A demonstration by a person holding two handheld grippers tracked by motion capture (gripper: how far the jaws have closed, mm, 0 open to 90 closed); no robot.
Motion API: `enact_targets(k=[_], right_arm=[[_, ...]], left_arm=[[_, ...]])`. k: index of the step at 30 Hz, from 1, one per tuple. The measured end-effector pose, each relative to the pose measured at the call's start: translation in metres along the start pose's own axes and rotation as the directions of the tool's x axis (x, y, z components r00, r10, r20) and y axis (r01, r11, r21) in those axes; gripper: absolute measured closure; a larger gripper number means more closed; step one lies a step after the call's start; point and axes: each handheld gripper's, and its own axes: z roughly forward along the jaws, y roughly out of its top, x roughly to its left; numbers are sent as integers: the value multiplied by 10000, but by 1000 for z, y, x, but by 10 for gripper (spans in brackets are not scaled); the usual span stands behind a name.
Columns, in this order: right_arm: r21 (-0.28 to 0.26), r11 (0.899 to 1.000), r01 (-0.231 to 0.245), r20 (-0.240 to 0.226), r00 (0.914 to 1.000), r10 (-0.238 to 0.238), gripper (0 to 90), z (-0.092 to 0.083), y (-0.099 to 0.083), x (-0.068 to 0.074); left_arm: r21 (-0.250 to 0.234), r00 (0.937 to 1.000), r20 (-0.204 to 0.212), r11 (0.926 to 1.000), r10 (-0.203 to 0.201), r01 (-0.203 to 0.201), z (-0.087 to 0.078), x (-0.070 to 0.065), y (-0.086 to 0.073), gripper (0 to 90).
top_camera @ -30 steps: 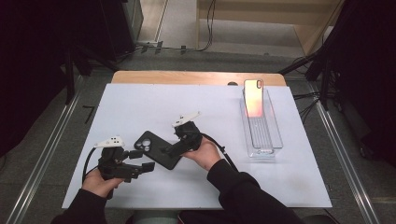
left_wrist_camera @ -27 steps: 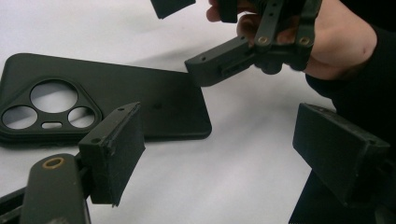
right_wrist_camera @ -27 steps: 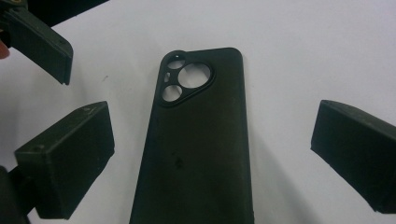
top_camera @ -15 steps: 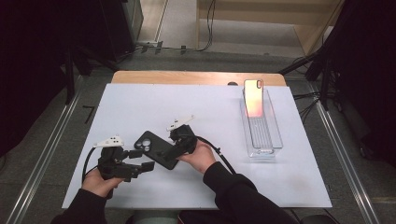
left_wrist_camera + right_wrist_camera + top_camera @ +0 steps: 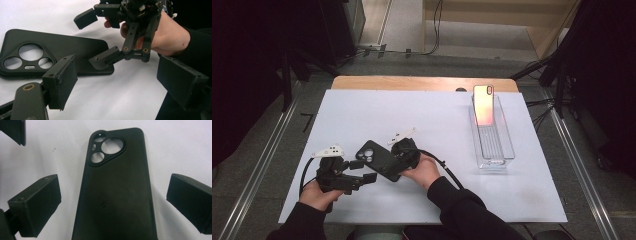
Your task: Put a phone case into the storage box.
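The right claw [image 5: 398,159] stands wide open over the near end of the black case [image 5: 378,160], one jaw on each side of it and neither pad pressing yet. The case lies flat on the white bench [image 5: 422,125], back up, its camera cut-outs at the end far from this claw. In the left gripper view one of the right claw's jaws seems to rest on the case's corner, though the angle makes contact hard to judge.

To grip well, centre the case between the pads, keep them square to its long edges, lower until they reach past the rim, then close gently, since a soft case may buckle.

The left claw [image 5: 362,171] is open too and holds nothing; it waits just beside the case's other side, pointed at it.
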Motion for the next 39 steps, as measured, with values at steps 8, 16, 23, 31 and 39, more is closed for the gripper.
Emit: enact_targets(k=[8,16,23,31,39], right_arm=[[304,9993,232,82,9997,-235,0,8,-2,4],[541,9970,559,393,9975,-581,41,14,-5,8],[543,9948,860,1246,9879,-922,100,17,-9,16],[613,9916,1140,1585,9797,-1224,102,19,-11,20],[608,9925,1060,1589,9806,-1145,122,18,-10,20]], left_arm=[[-6,10000,-18,10000,8,-8,0,0,0,169],[-20,10000,-52,10000,14,-14,-1,1,0,169],[-12,10000,-58,10000,-1,1,-2,1,0,169],[-17,10000,-79,10000,-27,27,-2,1,0,169],[-79,10000,-72,10000,-41,41,-2,1,0,169]])
